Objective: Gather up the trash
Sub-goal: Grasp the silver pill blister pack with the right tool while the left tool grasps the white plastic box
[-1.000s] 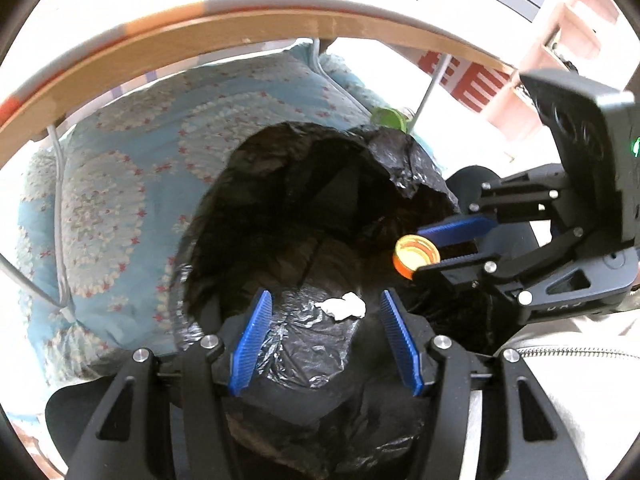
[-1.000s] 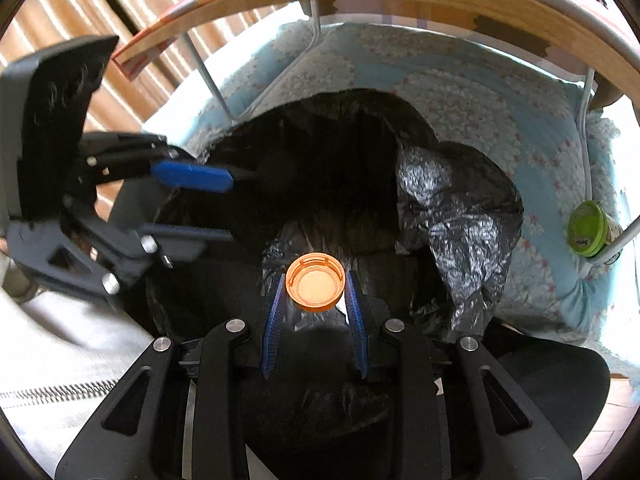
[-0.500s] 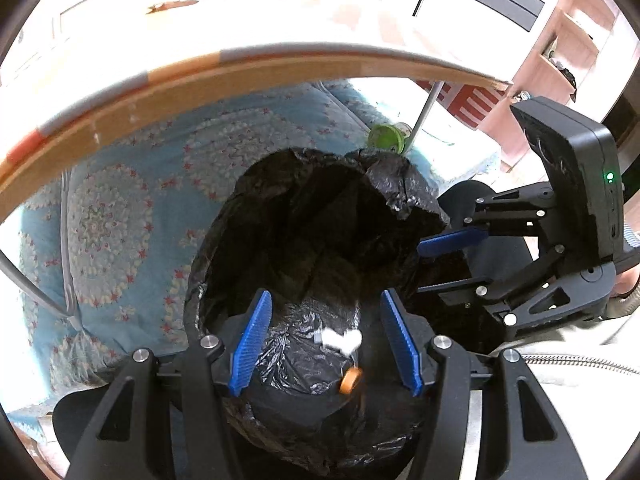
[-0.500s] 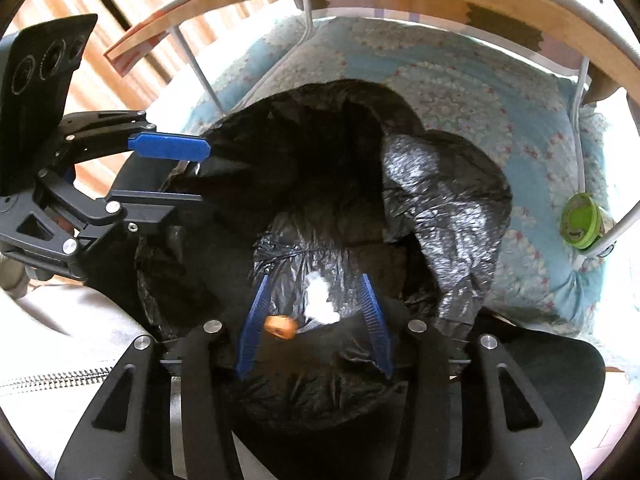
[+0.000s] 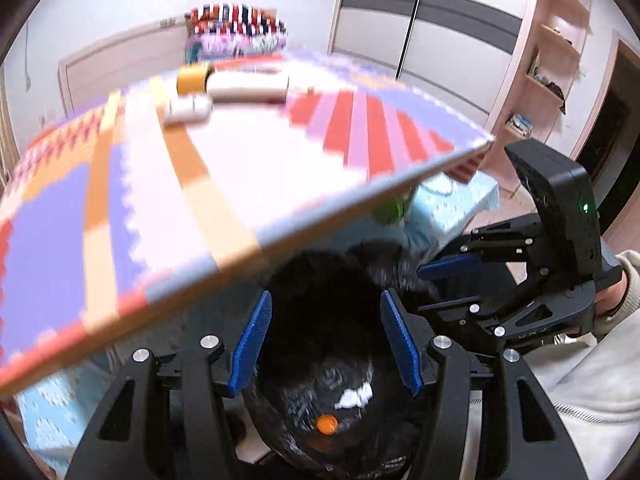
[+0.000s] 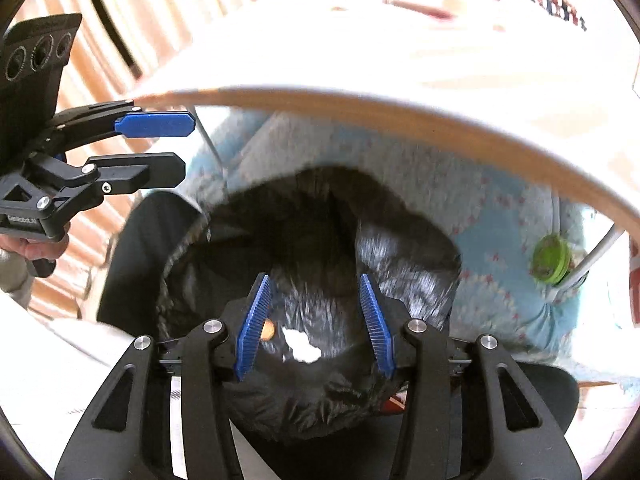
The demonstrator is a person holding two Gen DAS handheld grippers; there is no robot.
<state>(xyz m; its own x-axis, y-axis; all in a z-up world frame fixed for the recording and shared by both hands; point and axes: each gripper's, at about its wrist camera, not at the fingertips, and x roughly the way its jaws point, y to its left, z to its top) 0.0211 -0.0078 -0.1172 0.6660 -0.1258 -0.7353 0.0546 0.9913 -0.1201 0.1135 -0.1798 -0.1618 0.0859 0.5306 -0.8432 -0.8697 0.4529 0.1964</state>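
A black trash bag (image 5: pixel 320 320) (image 6: pixel 400 256) gapes open below both grippers. An orange bottle cap (image 5: pixel 326 425) (image 6: pixel 268 329) and a white paper scrap (image 5: pixel 354 396) (image 6: pixel 300 347) lie at its bottom. My left gripper (image 5: pixel 326 340) is open and empty above the bag; it also shows in the right wrist view (image 6: pixel 176 146). My right gripper (image 6: pixel 316 328) is open and empty above the bag; it also shows in the left wrist view (image 5: pixel 440 284). Both views are blurred.
A table with a colourful patterned mat (image 5: pixel 200 184) (image 6: pixel 360 64) overhangs the bag; a tape roll (image 5: pixel 192 79) and white tubes (image 5: pixel 248 88) lie on it. A blue floral cushion (image 6: pixel 500 240) lies under the table, a green lid (image 6: pixel 550 258) by a white leg.
The right gripper opened and dropped the orange cap into the bag. Both grippers have since lifted and tilted up, bringing the tabletop into view.
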